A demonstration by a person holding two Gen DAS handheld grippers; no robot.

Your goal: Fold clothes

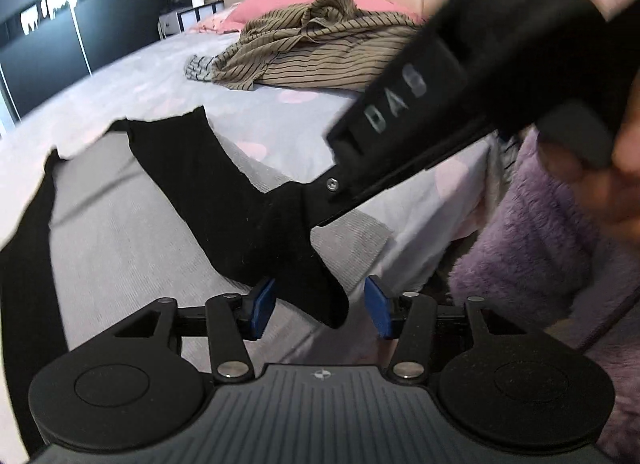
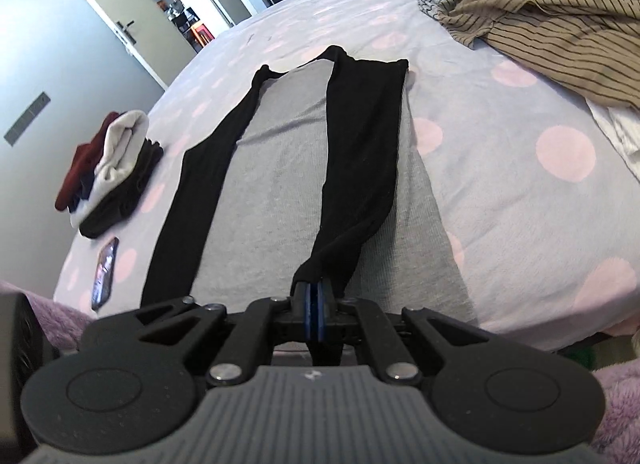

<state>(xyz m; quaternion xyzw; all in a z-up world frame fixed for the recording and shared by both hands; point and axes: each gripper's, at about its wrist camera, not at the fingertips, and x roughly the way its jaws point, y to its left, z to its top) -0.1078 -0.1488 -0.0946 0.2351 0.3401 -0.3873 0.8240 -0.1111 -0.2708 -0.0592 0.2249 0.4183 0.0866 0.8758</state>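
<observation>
A grey top (image 2: 280,184) with black sleeves lies flat on the bed. My right gripper (image 2: 316,300) is shut on the cuff end of the right black sleeve (image 2: 360,144) and holds it up off the grey cloth. In the left wrist view that same gripper (image 1: 316,204) comes in from the upper right, pinching the sleeve (image 1: 224,184). The cuff tip hangs down between the blue pads (image 1: 262,306) of my left gripper (image 1: 320,306), which stands open; the far pad is clear of the cloth. The other black sleeve (image 2: 200,184) lies flat on the left.
The bed sheet (image 2: 520,184) is pale with pink dots. A heap of striped olive clothes (image 2: 552,20) lies at the far right. A folded pile (image 2: 112,172) and a phone (image 2: 105,272) sit at the left. Purple fleece (image 1: 540,244) is by the near edge.
</observation>
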